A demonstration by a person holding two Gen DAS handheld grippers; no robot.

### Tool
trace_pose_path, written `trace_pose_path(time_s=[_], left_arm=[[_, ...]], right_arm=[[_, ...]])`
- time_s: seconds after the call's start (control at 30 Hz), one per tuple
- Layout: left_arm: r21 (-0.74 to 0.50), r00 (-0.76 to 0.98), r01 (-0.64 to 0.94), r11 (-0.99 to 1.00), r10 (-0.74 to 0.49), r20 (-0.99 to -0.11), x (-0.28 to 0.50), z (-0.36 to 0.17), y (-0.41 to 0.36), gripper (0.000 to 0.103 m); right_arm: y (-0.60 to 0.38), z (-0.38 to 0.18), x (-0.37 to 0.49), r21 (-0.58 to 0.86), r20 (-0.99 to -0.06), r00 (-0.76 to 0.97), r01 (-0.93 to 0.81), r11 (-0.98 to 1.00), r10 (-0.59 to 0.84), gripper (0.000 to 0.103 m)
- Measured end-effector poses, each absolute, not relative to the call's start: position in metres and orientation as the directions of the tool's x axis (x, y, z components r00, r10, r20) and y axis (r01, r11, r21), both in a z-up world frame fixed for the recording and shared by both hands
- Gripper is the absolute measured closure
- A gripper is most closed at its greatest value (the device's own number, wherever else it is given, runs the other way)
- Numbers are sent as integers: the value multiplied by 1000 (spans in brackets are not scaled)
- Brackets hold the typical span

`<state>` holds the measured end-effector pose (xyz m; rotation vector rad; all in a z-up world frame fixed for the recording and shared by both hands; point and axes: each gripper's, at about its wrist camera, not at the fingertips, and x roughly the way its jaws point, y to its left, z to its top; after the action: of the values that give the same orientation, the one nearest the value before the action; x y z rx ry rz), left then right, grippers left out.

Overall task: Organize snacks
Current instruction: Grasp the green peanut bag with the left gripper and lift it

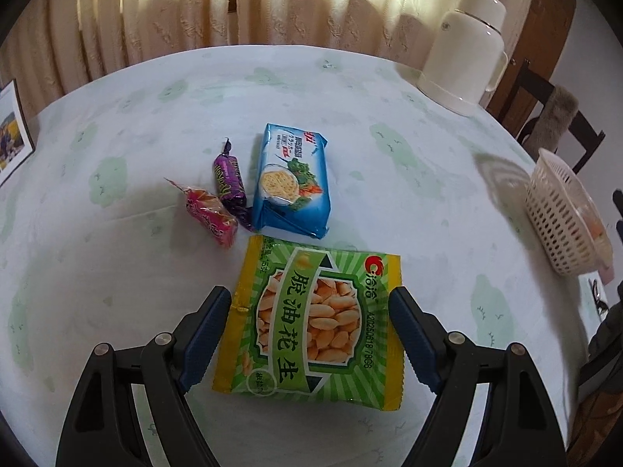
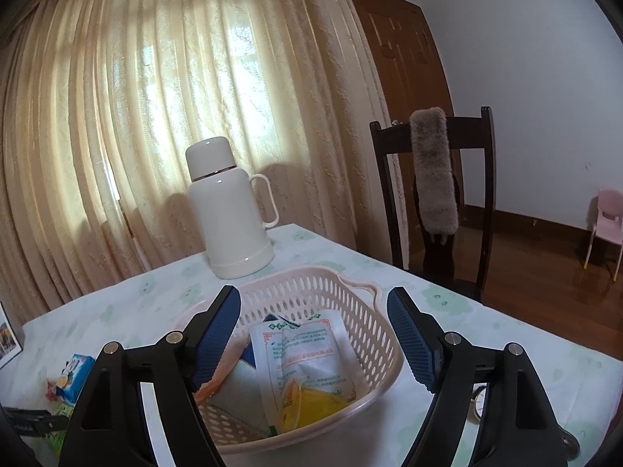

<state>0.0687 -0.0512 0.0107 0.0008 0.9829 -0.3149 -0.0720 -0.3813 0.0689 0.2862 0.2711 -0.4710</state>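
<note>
Reaching for the next snack: left gripper (image 1: 307, 323), fingers spread wide, straddles the green peanut packet (image 1: 317, 319) lying flat on the surface at lower centre, not yet pinched. Next: close and lift. Right gripper (image 2: 313, 334), fingers apart and empty, hangs over the basket (image 2: 373, 334) holding sachets.

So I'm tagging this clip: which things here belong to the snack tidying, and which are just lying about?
Part of the job:
peanut packet
blue cracker pack
purple candy
pink snack
basket
sachets in it

Just lying about:
white flask
photo
chair
</note>
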Motion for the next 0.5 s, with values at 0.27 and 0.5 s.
trace_pose_path(time_s=[0.27,0.5], left_arm=[[-28,519,326,945,-204,-830,62,4,-71,15],[-9,528,339,941,-198,-826,59,6,-74,21]], right_arm=[[-380,69,-72,200,-319,857,478,855,-404,24],[-380,69,-72,201,-319,857,478,855,-404,24]])
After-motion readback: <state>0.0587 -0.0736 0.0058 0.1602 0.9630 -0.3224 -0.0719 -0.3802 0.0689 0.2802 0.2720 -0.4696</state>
